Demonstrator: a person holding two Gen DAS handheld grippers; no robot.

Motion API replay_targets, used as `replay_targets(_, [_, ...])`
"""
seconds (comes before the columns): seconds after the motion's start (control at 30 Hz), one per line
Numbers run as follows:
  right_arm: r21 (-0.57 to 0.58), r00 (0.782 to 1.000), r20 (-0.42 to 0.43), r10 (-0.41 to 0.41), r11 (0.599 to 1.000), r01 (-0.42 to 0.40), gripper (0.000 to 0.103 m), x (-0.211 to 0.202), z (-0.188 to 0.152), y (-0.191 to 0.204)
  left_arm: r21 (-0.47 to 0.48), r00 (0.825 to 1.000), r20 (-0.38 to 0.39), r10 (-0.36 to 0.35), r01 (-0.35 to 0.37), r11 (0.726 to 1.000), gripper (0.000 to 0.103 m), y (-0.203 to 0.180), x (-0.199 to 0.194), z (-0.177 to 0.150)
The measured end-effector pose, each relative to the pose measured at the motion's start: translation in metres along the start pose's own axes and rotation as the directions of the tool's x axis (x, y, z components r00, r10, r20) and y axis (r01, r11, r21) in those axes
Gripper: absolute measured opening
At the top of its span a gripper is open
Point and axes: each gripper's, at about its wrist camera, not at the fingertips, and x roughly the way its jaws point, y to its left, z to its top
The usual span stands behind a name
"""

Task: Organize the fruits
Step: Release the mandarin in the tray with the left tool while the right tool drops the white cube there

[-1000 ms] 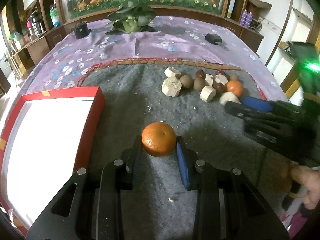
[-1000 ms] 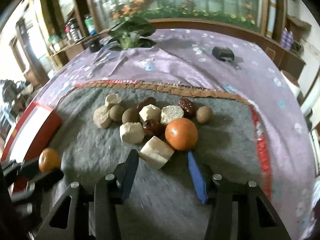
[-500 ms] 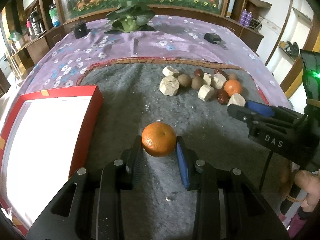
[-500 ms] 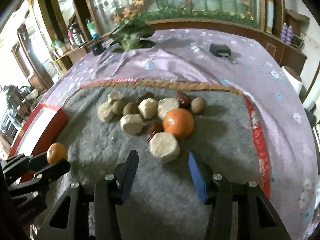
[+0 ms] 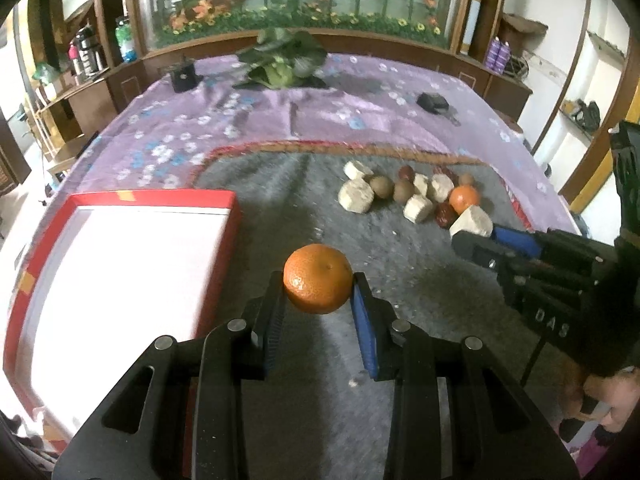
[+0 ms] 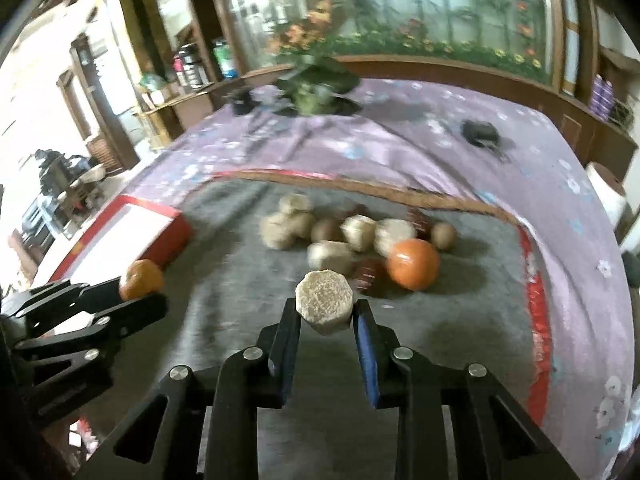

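My left tongs (image 5: 319, 294) are clenched on an orange (image 5: 318, 279), pinched between the black pad on one side and the blue pad on the other. I hold it above the grey mat (image 5: 280, 208), just right of the red box (image 5: 224, 240), whose white inside faces up. The box sits at the mat's left edge.

My right tongs (image 6: 326, 314) are clenched on a pale chunk (image 6: 325, 302), a faceted beige piece gripped by its sides. It is held near the front of the fruit pile (image 6: 352, 236). In the left view the same chunk (image 5: 471, 221) shows at the tip of my right tongs, just beside the pile's near edge.

The pile lies on the far right part of the mat: more pale chunks, a few brown round fruits, some dark red ones, and a second orange (image 6: 414, 264). That orange touches a dark red fruit (image 6: 366, 276) on its left. The right view is blurred, so I cannot count the pieces there.

The mat rests on a purple flowered cloth (image 5: 240, 120) covering the desk. Farther back on the cloth are a leafy plant (image 5: 282, 64), a small black box (image 5: 183, 78) to its left, and a dark object (image 5: 434, 102) to the right.
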Motion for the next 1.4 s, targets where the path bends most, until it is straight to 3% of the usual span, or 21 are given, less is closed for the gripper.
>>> replay_targets(0.33, [-0.128, 0.988, 0.016, 0.155, 0.98, -0.152, 0.026, -0.001, 0.023, 0.082, -0.1, 0.995, 0.015, 0.095, -0.093, 0.991, 0.032, 0.075, -0.027, 0.003])
replay_targets(0.47, [-0.193, 0.983, -0.01, 0.181, 0.965, -0.179, 0.026, 0.017, 0.037, 0.116, -0.156, 0.99, -0.011, 0.14, -0.14, 0.978, 0.032, 0.112, -0.019, 0.011])
replay_targets(0.63, [-0.233, 0.969, -0.06, 0.239, 0.941, -0.247, 0.026, 0.054, 0.061, 0.157, -0.21, 0.988, -0.079, 0.13, -0.144, 0.967, 0.032, 0.141, 0.007, 0.018])
replay_targets(0.93, [-0.245, 0.966, -0.169, 0.194, 0.941, -0.232, 0.027, 0.116, 0.069, 0.175, -0.269, 0.974, -0.174, 0.147, -0.19, 0.944, 0.032, 0.168, 0.052, 0.021])
replay_targets(1.1, [-0.276, 0.969, -0.172, 0.178, 0.935, -0.221, 0.027, 0.125, 0.068, 0.179, -0.289, 0.97, -0.181, 0.162, -0.21, 0.934, 0.033, 0.174, 0.056, 0.02])
replay_targets(1.17, [-0.275, 0.968, -0.167, 0.188, 0.934, -0.229, 0.03, 0.125, 0.068, 0.178, -0.278, 0.966, -0.184, 0.182, -0.229, 0.933, 0.037, 0.173, 0.056, 0.02])
replay_targets(1.23, [-0.271, 0.967, -0.154, 0.201, 0.933, -0.238, 0.034, 0.121, 0.067, 0.176, -0.278, 0.964, -0.173, 0.204, -0.246, 0.928, 0.052, 0.175, 0.052, 0.019])
replay_targets(1.33, [-0.265, 0.971, -0.129, 0.2, 0.937, -0.228, 0.042, 0.11, 0.066, 0.174, -0.303, 0.967, -0.14, 0.213, -0.247, 0.92, 0.056, 0.176, 0.04, 0.019])
replay_targets(1.4, [-0.253, 0.973, -0.105, 0.205, 0.941, -0.226, 0.042, 0.097, 0.064, 0.17, -0.301, 0.965, -0.119, 0.233, -0.259, 0.918, 0.056, 0.172, 0.029, 0.019])
